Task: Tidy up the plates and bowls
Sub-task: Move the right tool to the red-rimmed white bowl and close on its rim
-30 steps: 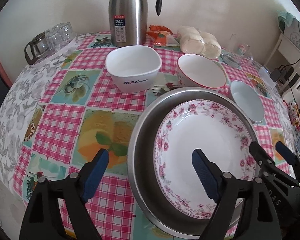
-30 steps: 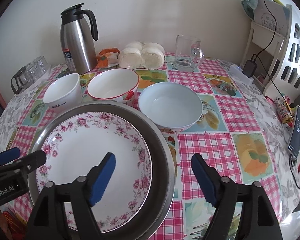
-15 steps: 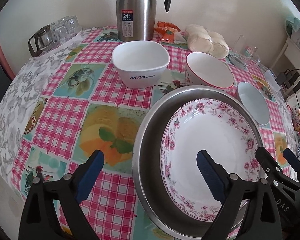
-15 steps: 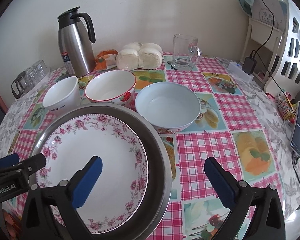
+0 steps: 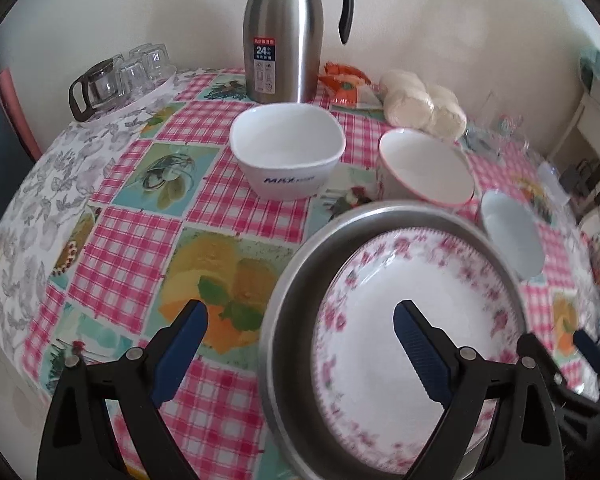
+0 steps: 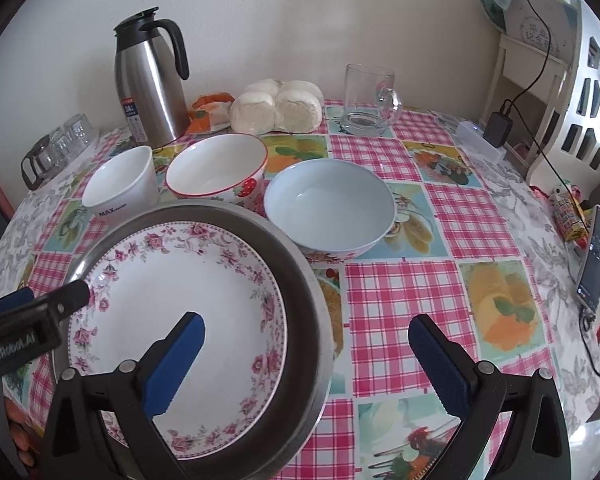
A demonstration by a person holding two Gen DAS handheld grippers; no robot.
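A white plate with pink flowers [image 5: 380, 280] [image 6: 172, 272] lies inside a wide steel basin [image 5: 300, 264] [image 6: 300, 272] at the near side of the table. Behind it stand a white square bowl [image 5: 288, 148] [image 6: 120, 188], a red-rimmed strawberry bowl [image 5: 424, 168] [image 6: 216, 172] and a pale blue bowl [image 5: 512, 232] [image 6: 328, 204]. My left gripper [image 5: 300, 320] is open, straddling the basin's left rim without touching it. My right gripper [image 6: 306, 324] is open over the basin's right rim, holding nothing.
A steel thermos jug [image 5: 282, 40] stands at the back, with bagged buns [image 6: 276, 108], an orange packet [image 6: 208, 112] and a glass mug [image 6: 368, 100] beside it. Glass cups and a small teapot [image 5: 120, 76] sit at the back left. A phone [image 6: 596, 256] lies at the right edge.
Both grippers' jaws have spread wider. The left wrist view has tilted a little, so the table sits lower in it. The dishes have not moved.
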